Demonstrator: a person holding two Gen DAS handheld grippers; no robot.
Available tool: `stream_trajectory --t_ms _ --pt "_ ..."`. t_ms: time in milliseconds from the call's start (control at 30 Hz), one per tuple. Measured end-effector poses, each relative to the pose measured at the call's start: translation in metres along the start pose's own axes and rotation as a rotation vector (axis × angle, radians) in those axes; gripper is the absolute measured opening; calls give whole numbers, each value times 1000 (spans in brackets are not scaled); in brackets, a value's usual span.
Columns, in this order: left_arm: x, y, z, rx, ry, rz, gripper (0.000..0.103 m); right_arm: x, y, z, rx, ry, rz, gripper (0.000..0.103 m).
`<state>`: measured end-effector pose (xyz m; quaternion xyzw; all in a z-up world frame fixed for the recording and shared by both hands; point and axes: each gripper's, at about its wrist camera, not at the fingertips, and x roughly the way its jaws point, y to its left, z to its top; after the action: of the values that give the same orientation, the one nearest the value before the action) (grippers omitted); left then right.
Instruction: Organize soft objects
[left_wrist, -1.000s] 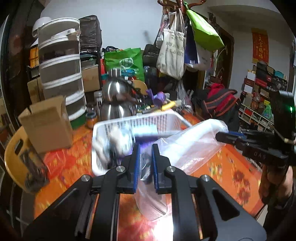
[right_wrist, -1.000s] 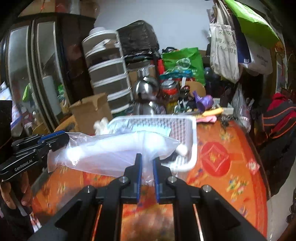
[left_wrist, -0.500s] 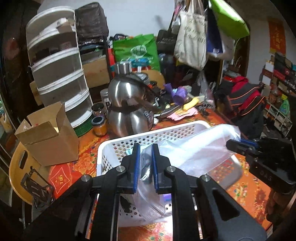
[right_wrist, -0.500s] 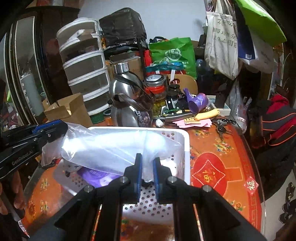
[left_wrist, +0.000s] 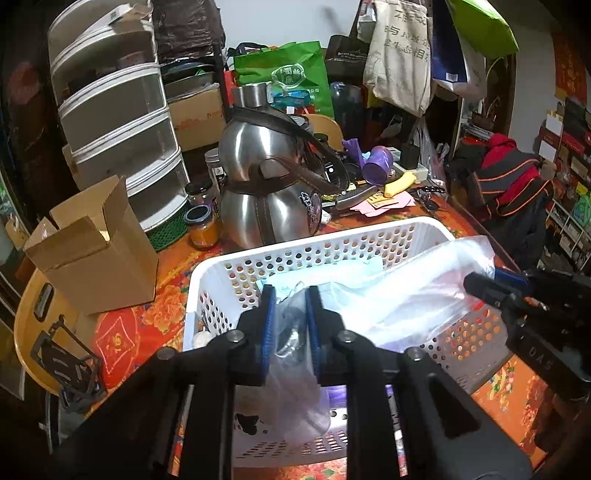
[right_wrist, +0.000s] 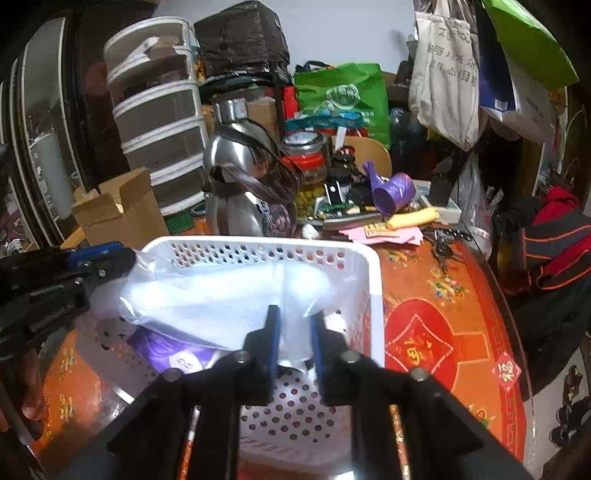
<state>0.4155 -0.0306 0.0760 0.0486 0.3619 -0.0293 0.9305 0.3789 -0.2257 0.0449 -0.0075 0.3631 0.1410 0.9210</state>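
Clear plastic bag (left_wrist: 399, 295) held over white perforated basket (left_wrist: 332, 240).
Its long axis runs side to side between the grippers: left gripper (left_wrist: 289, 325) clamps one end, right gripper (right_wrist: 294, 338) clamps the other. Basket rests on the red-patterned surface (right_wrist: 443, 332).

The clear plastic bag (left_wrist: 402, 295) drapes over the white basket (left_wrist: 369, 240), hiding most of what lies inside. A purple item (right_wrist: 173, 354) beneath it shows only partly, its print too blurred to read. The near basket wall is cut off behind the fingers (right_wrist: 272, 339).
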Motion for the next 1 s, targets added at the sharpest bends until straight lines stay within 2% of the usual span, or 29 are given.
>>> stream_trajectory --t_ms 67,100,133,167,200,233,367,400,467,533,700,800,933,1000 --pt "-3 5 -3 -10 -17 8 33 -2 -1 -2 -4 -6 -6 37" --pt "-4 7 -4 -14 -20 10 38 -3 -1 -3 -2 -8 0 47" --pt "-6 9 -6 -20 -25 7 48 -5 -2 -4 0 -10 1 54" --pt "-9 11 -8 -25 -38 4 59 -8 -2 -6 0 -20 -2 68" --pt "-12 12 -10 -28 -50 9 63 -12 -1 -8 0 -31 -3 76" --pt "-17 13 -12 -34 -61 12 71 -14 -1 -8 -1 -39 -3 79" --pt "-37 17 -22 -55 -97 -3 83 -27 2 -15 -3 -58 0 93" --pt "-43 17 -26 -53 -102 -1 85 -30 4 -17 -2 -54 5 101" --pt "-58 16 -34 -45 -127 -10 96 -35 10 -24 -12 -40 -10 103" --pt "-74 14 -45 -36 -155 -15 102 -47 15 -32 -18 -67 -8 103" --pt "-115 13 -84 -37 -175 -23 103 -88 32 -60 -47 -137 -27 103" --pt "-141 14 -115 -36 -179 2 103 -116 49 -81 -70 -145 -88 103" --pt "-169 16 -159 -45 -168 -15 103 -156 70 -114 -108 -185 -57 103" --pt "-186 16 -183 -50 -167 -22 103 -177 81 -133 -124 -196 -76 103"
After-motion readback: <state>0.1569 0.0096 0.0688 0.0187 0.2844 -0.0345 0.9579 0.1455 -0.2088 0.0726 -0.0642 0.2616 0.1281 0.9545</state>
